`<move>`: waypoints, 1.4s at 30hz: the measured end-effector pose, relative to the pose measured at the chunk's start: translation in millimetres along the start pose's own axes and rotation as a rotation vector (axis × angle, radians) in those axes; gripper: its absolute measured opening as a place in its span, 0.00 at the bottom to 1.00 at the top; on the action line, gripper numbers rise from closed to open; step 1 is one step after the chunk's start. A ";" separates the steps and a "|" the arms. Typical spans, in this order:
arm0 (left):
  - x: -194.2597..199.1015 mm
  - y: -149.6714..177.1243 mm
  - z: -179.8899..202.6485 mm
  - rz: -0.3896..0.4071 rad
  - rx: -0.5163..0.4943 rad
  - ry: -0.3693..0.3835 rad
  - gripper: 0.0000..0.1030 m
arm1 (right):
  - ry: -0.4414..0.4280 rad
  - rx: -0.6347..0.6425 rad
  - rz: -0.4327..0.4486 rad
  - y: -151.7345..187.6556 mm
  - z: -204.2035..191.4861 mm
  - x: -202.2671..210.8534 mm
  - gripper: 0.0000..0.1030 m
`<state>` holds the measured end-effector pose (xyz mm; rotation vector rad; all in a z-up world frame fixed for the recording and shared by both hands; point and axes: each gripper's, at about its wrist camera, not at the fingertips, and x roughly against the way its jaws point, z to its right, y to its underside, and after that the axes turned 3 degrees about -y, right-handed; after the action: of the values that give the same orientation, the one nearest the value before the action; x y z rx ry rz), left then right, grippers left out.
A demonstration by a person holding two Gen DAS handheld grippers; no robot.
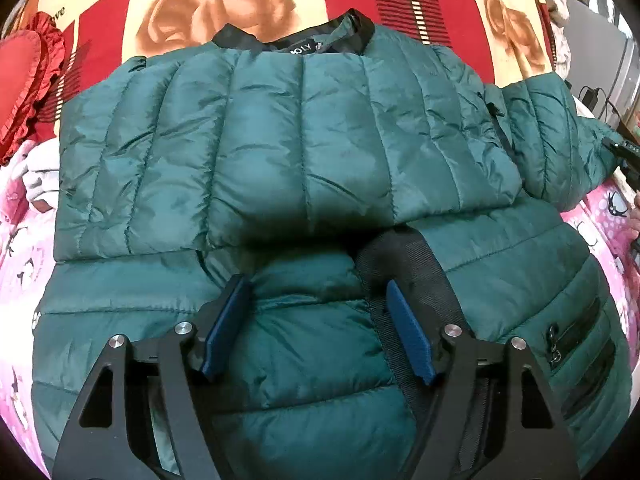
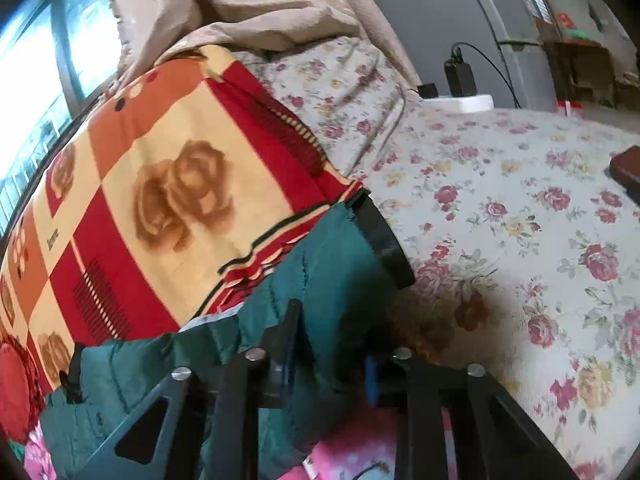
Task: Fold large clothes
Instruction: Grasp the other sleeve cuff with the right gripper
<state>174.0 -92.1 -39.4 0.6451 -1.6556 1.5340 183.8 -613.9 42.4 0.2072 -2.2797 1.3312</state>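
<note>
A dark green quilted jacket lies spread on the bed, its black collar at the far side. Its near part is folded over, showing a black hem band. My left gripper hovers open over that near part, and its blue pads do not press on the fabric. The jacket's sleeve stretches out to the right. In the right wrist view that sleeve with its black cuff passes between the fingers of my right gripper, which is shut on it.
A red and cream rose blanket lies beyond the jacket, with a red ruffled cushion at the left. Pink bedding flanks the jacket. A floral sheet spreads to the right, with a charger on a white power strip at its far edge.
</note>
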 end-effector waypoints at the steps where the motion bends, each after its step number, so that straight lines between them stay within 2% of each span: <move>1: -0.1 0.1 -0.8 -0.001 0.000 0.003 0.70 | 0.001 0.009 0.003 0.6 -5.9 4.6 0.20; 4: -0.6 -0.5 -0.6 0.000 0.000 0.000 0.70 | 0.005 0.031 0.019 2.9 -31.5 27.2 0.17; 9: 8.8 -4.4 -5.8 0.018 0.030 -0.023 0.70 | -0.069 0.066 0.056 21.0 -89.8 77.6 0.17; 12: 21.3 -5.7 -17.1 0.062 0.057 -0.062 0.70 | -0.128 0.087 0.029 45.5 -125.9 95.7 0.17; 15: 23.9 -6.4 -31.5 0.063 0.100 -0.080 0.70 | -0.162 0.107 -0.015 67.3 -151.5 98.9 0.17; 21: 26.7 -7.7 -59.5 0.056 0.199 -0.094 0.70 | -0.222 0.193 -0.098 98.9 -202.8 77.3 0.17; 28: 23.6 -11.0 -87.2 0.038 0.309 -0.123 0.70 | -0.309 0.234 -0.233 143.0 -250.7 24.9 0.17; 32: 21.7 -11.8 -87.5 0.035 0.319 -0.119 0.70 | -0.380 0.265 -0.291 166.1 -286.1 10.2 0.17; 37: 25.6 -15.0 -81.3 0.073 0.305 -0.090 0.70 | -0.493 0.385 -0.379 200.8 -336.0 -1.1 0.17; 40: 23.6 -15.9 -79.9 0.071 0.298 -0.076 0.70 | -0.472 0.428 -0.416 210.6 -343.5 -8.6 0.17; 42: 20.9 -15.8 -79.9 0.062 0.295 -0.074 0.70 | -0.462 0.418 -0.437 212.3 -341.8 -12.2 0.21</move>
<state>190.4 -13.3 -15.2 0.8202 -1.5271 1.8386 231.1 -215.4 10.1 1.1882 -2.0798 1.6124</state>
